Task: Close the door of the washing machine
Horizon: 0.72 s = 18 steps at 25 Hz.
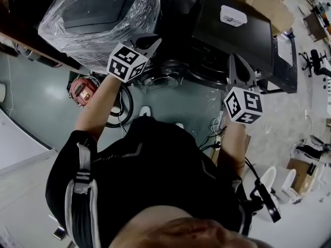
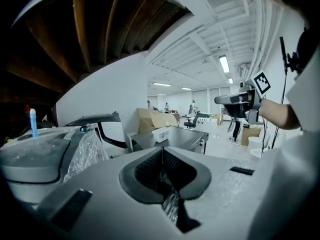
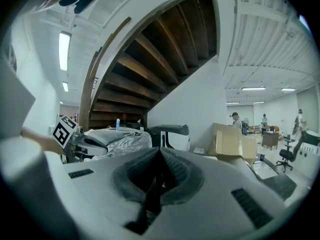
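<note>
In the head view a black washing machine [image 1: 235, 32] stands ahead of me, with its round door [image 1: 161, 75] swung open to the left of the dark drum opening [image 1: 207, 66]. My left gripper [image 1: 149, 40] hangs above the open door, jaws shut and empty. To the right of the drum opening, in front of the machine, my right gripper [image 1: 238, 62] is also shut and empty. The left gripper view shows its pads [image 2: 161, 151] pressed together, with the right gripper [image 2: 240, 98] off to the right. In the right gripper view that gripper [image 3: 160, 151] holds nothing.
A plastic-wrapped appliance [image 1: 98, 14] stands left of the machine. A white box [image 1: 232, 15] lies on the machine's top. A red device [image 1: 83, 89] and black cables [image 1: 124, 105] lie on the floor at left. Cardboard boxes [image 1: 269, 1] and an office chair [image 1: 313, 61] stand further right.
</note>
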{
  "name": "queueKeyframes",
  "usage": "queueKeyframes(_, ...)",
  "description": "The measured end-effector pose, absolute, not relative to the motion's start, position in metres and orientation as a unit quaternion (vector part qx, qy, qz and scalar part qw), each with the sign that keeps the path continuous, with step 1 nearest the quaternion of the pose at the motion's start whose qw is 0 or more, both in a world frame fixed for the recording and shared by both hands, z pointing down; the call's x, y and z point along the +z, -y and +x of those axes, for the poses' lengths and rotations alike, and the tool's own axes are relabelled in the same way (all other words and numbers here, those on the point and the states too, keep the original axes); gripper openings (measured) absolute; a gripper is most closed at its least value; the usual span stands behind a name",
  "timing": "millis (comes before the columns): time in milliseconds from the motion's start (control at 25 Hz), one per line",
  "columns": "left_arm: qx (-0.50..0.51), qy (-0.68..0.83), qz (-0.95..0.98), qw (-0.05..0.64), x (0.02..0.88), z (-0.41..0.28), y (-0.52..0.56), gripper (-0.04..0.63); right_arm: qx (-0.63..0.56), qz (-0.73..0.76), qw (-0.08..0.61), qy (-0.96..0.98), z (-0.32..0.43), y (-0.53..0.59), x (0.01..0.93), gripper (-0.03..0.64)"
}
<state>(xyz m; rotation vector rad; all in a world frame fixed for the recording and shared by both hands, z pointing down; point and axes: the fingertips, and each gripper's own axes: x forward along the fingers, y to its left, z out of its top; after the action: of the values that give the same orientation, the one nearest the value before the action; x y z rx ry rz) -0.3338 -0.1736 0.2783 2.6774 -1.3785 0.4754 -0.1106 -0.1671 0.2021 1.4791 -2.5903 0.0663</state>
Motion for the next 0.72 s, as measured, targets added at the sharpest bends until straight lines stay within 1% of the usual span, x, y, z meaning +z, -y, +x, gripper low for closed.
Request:
queueKeyframes(160, 0.152, 0.43, 0.887, 0.077, 0.303, -0.357, 0.182, 0.005, 0.03, 0.505, 0.099, 0.857, -0.137, 0.171, 0.222, 0.005)
queueKeyframes(360, 0.197, 0.374, 0.902, 0.089, 0.36, -0.376, 0.188, 0.005, 0.034, 0.502, 0.123, 0.855, -0.166, 0.169, 0.246, 0.005)
queueKeyframes(720, 0.27, 0.316, 0.9, 0.127, 0.462, -0.389, 0.185, 0.005, 0.079, 0.518, 0.158, 0.837, -0.184, 0.153, 0.298, 0.005)
